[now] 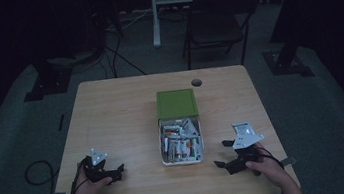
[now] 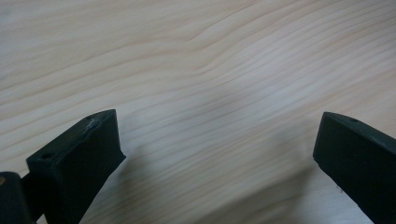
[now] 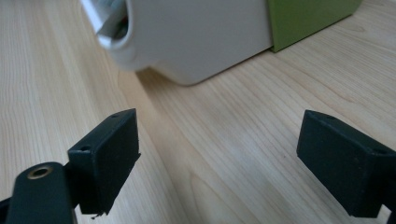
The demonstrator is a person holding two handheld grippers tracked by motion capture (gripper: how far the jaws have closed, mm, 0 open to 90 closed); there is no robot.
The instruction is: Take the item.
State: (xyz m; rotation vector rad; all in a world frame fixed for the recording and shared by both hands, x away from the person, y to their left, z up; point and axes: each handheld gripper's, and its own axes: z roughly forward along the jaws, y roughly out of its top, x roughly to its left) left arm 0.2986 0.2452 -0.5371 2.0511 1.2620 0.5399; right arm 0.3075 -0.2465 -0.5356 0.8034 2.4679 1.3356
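On a pale wooden table [image 1: 111, 110], a white box [image 1: 181, 141] of small packets, its green lid [image 1: 176, 103] slid back, is seen at centre, untouched. Both tools are held spread and empty: the right gripper [image 1: 223, 154] is aimed at the box's near corner, the left gripper [image 1: 116, 173] rested apart. An approach is judged underway; a reach into the box is called for next.

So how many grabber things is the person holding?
2. The left black two-jaw gripper sits on the light wooden table left of the white box of packets; the right black two-jaw gripper sits to its right.
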